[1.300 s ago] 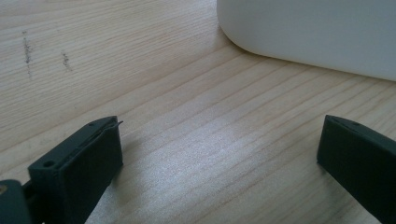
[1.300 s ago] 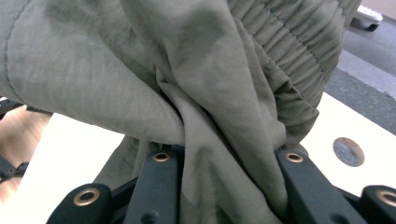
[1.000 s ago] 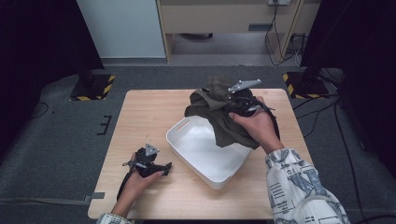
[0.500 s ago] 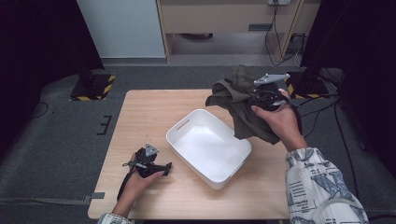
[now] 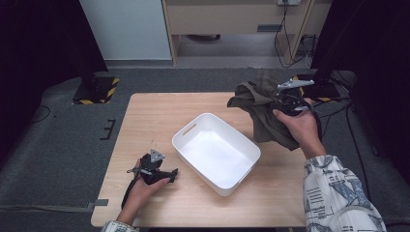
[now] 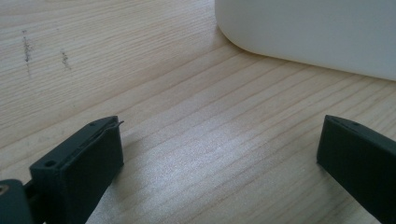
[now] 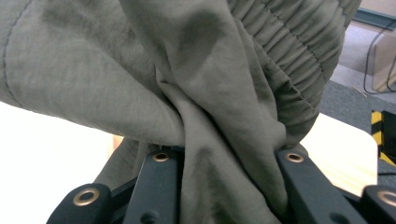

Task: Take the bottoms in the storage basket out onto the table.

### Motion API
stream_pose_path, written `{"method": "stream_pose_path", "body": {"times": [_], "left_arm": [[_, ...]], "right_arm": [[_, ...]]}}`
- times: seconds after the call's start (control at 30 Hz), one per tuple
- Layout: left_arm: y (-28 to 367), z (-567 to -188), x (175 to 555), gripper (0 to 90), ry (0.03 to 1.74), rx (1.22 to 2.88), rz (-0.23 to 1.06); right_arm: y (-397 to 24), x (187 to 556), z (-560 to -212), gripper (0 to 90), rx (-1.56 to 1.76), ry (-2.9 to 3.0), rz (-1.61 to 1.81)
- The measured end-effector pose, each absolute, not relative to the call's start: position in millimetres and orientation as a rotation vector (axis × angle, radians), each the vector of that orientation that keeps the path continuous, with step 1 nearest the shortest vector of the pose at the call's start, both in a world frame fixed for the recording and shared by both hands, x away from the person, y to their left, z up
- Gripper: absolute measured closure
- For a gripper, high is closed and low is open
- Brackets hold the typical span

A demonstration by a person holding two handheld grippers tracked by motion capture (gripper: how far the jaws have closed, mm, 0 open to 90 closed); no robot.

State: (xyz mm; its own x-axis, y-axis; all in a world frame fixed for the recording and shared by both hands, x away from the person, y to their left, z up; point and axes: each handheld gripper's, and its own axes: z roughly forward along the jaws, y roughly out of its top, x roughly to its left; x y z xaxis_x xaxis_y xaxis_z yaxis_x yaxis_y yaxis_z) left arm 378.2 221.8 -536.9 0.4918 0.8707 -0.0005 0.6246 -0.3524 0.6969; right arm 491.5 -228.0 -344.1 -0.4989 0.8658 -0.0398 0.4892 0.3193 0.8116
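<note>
R claw [image 5: 286, 99] is clamped on a bunched olive-green garment [image 5: 258, 111], holding it up over the far R corner of the wooden bench [image 5: 145, 121], just beside the white plastic bin [image 5: 216, 153]; in the R gripper view the cloth is pinched between both jaws. L claw [image 5: 167, 175] rests on the bench near the bin's L side, jaws wide w/ nothing between them

Olive-green cloth [image 7: 196, 93] bunched between the two black jaws — gathered, stitched band at upper right.
</note>
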Motion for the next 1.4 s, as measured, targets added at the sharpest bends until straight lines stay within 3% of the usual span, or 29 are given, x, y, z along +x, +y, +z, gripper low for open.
{"method": "stream_pose_path", "body": {"times": [0.4, 0.67, 1.4], "left_arm": [[222, -537, 378, 0.0, 1.224, 2.098, 0.495], [222, -537, 378, 0.0, 1.226, 2.097, 0.495], [221, -537, 379, 0.0, 1.227, 2.097, 0.496]], "right_arm": [[-251, 504, -373, 70.4, 1.282, 2.078, 1.049], [-265, 517, -416, 70.0, 1.375, 2.063, 1.016], [-255, 529, -490, 66.9, 1.522, 2.055, 0.988]]}}
